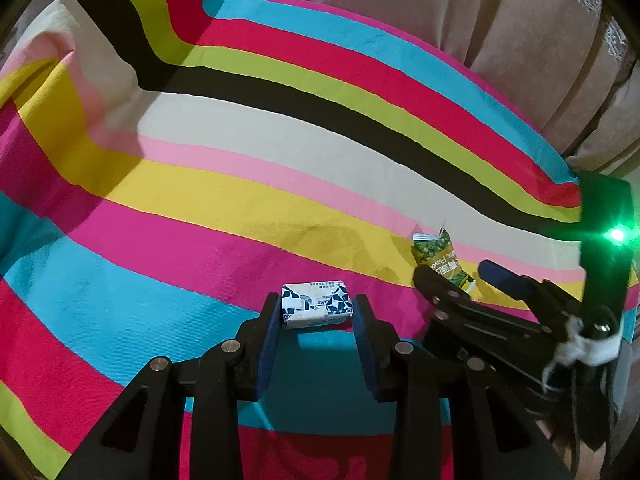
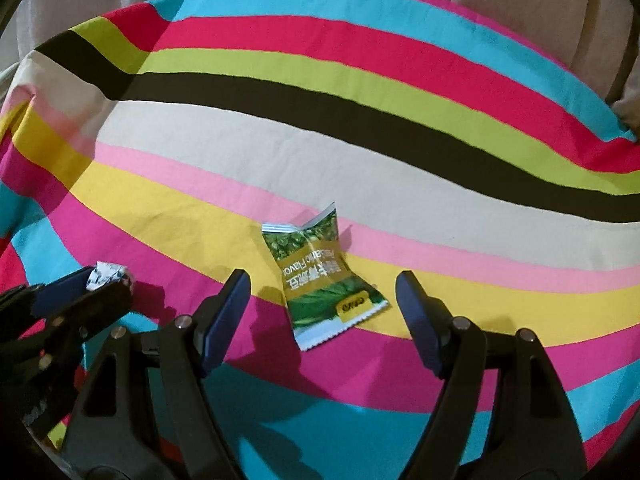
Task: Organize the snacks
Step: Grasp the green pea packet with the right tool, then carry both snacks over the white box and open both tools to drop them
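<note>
Green snack packet (image 2: 326, 276) on striped cloth (image 2: 360, 152), between right hand-held gripper's (image 2: 322, 280) apart jaws | left hand-held gripper (image 1: 316, 312) clamps blue-white packet (image 1: 316, 305), seemingly lifted.

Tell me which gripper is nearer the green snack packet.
Right. The right gripper is open around the green snack packet; the left gripper, beside it, holds a blue-and-white wrapped snack.

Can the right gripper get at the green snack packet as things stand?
Probably yes. The right gripper has its jaws open on either side of the green snack packet, which lies flat on the striped cloth with nothing between them.
</note>
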Motion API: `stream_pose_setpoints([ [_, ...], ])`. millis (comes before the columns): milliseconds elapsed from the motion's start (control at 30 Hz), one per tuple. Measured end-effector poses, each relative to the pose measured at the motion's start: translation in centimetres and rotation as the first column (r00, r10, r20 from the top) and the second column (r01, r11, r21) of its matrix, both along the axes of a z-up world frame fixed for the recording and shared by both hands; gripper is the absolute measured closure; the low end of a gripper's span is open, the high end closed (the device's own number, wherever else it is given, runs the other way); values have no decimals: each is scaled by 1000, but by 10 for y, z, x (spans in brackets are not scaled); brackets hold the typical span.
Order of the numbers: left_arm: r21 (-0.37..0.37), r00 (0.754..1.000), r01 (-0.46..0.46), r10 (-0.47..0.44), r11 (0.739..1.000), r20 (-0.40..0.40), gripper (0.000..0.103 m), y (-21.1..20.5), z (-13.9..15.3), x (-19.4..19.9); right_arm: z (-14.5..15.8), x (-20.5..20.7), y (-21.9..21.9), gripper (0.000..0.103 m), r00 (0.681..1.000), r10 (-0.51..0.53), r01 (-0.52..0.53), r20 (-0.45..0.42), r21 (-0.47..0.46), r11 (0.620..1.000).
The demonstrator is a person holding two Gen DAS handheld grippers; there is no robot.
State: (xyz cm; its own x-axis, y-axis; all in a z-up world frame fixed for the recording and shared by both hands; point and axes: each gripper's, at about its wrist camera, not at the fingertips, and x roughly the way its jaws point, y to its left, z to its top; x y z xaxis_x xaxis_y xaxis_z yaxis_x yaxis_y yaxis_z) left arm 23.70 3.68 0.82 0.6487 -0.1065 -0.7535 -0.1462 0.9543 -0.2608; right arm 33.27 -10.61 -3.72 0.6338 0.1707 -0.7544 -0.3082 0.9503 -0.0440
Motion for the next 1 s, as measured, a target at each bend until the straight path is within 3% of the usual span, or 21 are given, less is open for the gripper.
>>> stream_pose_setpoints([
  [100,1,1000,-1,1,1000,1,66,2,1,5,-4,6,4,27,1000,6,-6,-18,-1,1000],
  [267,-4,1000,0,0,1000,-1,66,3,-1,6,-7,9,5,44,999,27,-26,-36,41,999],
  [300,-3,1000,0,0,1000,-1,66,3,-1,5,-7,8,6,53,999,29,-28,-34,39,999],
  [533,5,1000,-1,1,1000,-1,66,1,0,7,-5,2,6,63,999,25,-25,-23,34,999],
  [1000,35,1000,14,-14,999,9,66,-7,3,2,-4,-28,-9,65,997,-32,35,-66,42,999],
])
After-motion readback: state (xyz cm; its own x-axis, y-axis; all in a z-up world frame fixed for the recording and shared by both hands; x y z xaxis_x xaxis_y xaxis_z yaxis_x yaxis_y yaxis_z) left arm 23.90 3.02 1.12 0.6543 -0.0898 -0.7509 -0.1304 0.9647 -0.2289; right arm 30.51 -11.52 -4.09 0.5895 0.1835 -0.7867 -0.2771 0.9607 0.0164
